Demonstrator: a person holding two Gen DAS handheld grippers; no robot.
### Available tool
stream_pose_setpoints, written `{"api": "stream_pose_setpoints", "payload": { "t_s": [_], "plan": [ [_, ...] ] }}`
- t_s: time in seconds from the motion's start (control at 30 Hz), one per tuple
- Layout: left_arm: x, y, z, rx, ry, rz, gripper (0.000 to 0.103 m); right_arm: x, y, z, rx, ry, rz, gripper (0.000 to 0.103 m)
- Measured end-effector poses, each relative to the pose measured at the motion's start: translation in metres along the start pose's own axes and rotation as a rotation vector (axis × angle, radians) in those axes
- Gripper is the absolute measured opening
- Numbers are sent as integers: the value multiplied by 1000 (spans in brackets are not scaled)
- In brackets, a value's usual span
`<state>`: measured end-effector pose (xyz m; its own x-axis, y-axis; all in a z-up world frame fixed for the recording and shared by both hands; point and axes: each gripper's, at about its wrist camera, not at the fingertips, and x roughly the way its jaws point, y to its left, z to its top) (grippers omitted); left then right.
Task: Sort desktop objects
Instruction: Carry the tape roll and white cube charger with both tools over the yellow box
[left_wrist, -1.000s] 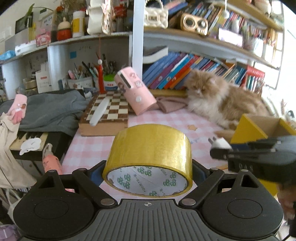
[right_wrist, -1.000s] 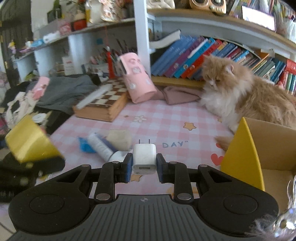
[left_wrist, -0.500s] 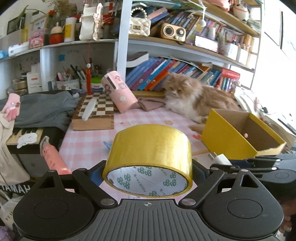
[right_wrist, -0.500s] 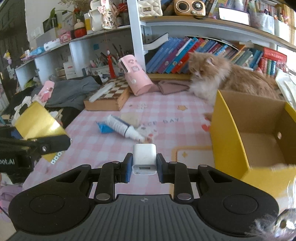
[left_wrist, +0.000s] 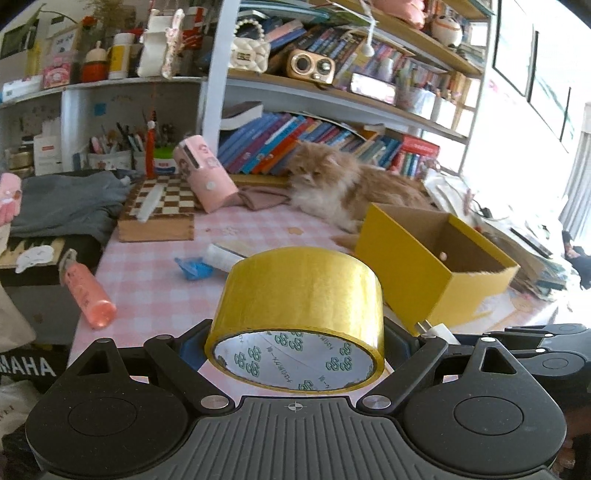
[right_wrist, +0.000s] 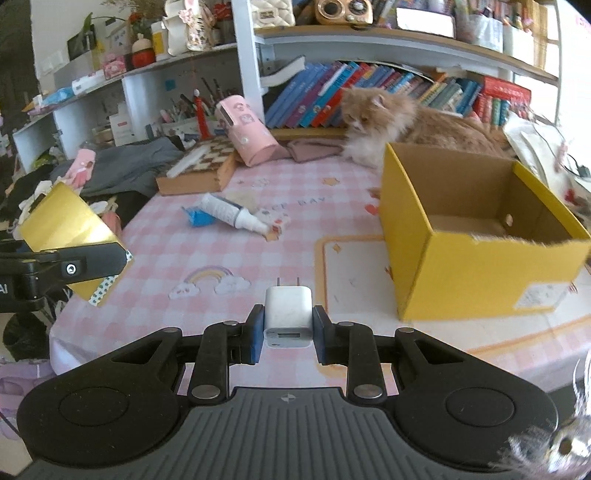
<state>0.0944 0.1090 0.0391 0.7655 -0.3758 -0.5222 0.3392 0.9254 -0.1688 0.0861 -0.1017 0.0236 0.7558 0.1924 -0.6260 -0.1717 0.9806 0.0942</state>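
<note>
My left gripper (left_wrist: 295, 343) is shut on a yellow tape roll (left_wrist: 299, 306), held above the front left of the pink checked table; the roll also shows at the left of the right wrist view (right_wrist: 68, 225). My right gripper (right_wrist: 288, 332) is shut on a white charger plug (right_wrist: 288, 314), prongs forward, held above the table's front edge. The open yellow cardboard box (right_wrist: 476, 266) stands on the table to the right; it also shows in the left wrist view (left_wrist: 436, 266). A white tube (right_wrist: 231, 216) and a blue scrap (right_wrist: 201, 218) lie mid-table.
A long-haired orange cat (right_wrist: 406, 122) lies behind the box. A chessboard box (right_wrist: 199, 170) and a tilted pink case (right_wrist: 247, 134) sit at the back left. A pink bottle (left_wrist: 86, 291) lies at the table's left edge. Bookshelves stand behind.
Both grippers have pulled back and up from the table with their objects still held. The yellow box has come further into both views.
</note>
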Motion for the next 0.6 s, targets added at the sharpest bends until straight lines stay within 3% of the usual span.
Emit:
{"api": "stream_pose_setpoints", "payload": {
  "t_s": [0.33, 0.6],
  "plan": [
    [1, -22, -7, 67, 32, -95, 93, -25, -12, -26, 81, 25, -63, 24],
    [15, -50, -11, 130, 65, -212, 93, -45, -29, -43, 156, 34, -154, 24]
  ]
}}
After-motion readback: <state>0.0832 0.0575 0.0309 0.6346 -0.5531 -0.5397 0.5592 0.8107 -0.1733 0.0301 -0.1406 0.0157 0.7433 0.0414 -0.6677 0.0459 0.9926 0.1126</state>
